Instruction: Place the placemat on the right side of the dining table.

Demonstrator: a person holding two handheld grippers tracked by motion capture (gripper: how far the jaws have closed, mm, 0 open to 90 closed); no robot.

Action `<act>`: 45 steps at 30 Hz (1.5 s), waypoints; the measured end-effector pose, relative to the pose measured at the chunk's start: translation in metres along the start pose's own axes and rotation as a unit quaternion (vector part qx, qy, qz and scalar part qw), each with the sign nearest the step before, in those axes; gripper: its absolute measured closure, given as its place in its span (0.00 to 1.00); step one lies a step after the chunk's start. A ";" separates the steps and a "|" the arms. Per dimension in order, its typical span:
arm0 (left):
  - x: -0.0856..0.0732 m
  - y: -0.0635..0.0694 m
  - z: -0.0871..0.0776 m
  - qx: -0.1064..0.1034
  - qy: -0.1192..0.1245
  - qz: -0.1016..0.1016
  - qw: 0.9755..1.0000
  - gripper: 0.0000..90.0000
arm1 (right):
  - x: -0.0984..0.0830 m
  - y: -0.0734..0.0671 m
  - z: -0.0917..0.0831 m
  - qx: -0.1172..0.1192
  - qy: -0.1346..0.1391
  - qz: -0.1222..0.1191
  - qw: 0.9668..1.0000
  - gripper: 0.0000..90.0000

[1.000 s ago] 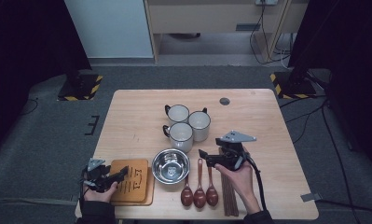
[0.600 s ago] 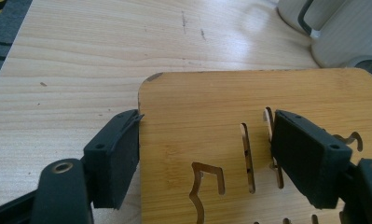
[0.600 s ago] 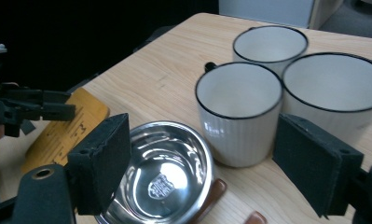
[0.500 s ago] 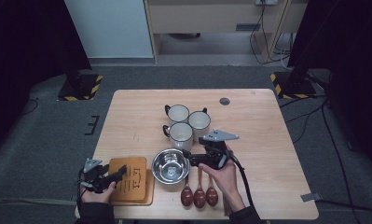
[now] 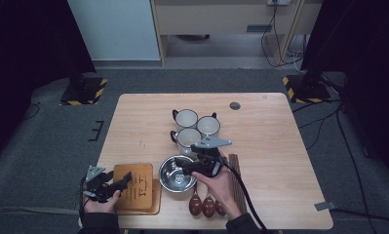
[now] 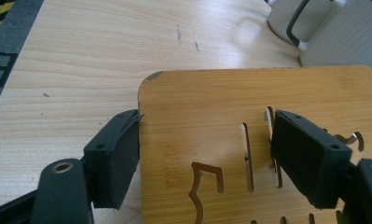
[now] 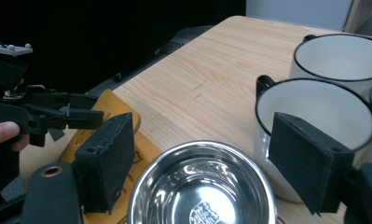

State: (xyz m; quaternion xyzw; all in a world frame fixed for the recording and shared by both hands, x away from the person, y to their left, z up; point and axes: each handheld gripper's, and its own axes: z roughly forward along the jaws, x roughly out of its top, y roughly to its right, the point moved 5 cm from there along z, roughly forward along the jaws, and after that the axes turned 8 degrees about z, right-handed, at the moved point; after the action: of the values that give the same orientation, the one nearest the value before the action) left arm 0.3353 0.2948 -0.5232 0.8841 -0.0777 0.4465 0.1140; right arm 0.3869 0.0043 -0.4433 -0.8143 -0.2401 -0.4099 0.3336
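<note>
Change since earlier frames: right gripper (image 5: 180,165) has travelled leftward across the table, from beside the chopsticks to a position over the steel bowl; left gripper (image 5: 126,178) remains at the wooden board.
Right gripper, jaw state: spread wide, with nothing pressed between the pads; the jaws have just been closing slightly.
Right gripper, position: in the right gripper view the two black jaws straddle the near rim of the steel bowl (image 7: 200,186), one to each side, without contact.
Left gripper, jaw state: pressed together as far as it goes. In the left gripper view one pad sits at the left edge of the wooden board (image 6: 249,140) and the other rests over its top face; whether the pads actually pinch the board cannot be told.
Left gripper, position: front-left corner of the table (image 5: 280,141), held by the person's left hand (image 5: 102,201).
Steel bowl, location: upright near the front edge at centre, just right of the wooden board and just in front of the mugs.
Wooden board, location: flat on the table at the front left; cut-out slots visible in its top face.
Mugs (image 5: 187,138): three white mugs with dark rims and handles, clustered mid-table behind the bowl.
Wooden spoons (image 5: 205,206): side by side in front of the bowl, near the right forearm.
Chopsticks (image 5: 235,168): dark, lying right of the bowl, partly under the right hand.
</note>
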 end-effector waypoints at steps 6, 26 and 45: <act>0.001 0.000 -0.002 0.000 0.003 0.001 1.000 0.27 | 0.001 -0.007 0.007 0.009 0.000 0.000 1.000 0.27; 0.005 0.001 -0.006 0.001 0.016 0.001 1.000 0.27 | -0.003 -0.037 0.037 0.045 -0.014 -0.003 0.999 0.32; 0.007 0.003 -0.008 0.001 0.024 0.005 1.000 0.27 | -0.016 -0.050 0.052 0.062 -0.035 -0.003 0.997 0.34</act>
State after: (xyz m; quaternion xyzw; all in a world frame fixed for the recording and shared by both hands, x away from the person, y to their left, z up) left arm 0.3322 0.2937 -0.5124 0.8728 -0.0790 0.4681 0.1131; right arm 0.3714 0.0741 -0.4617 -0.8050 -0.2795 -0.3664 0.3736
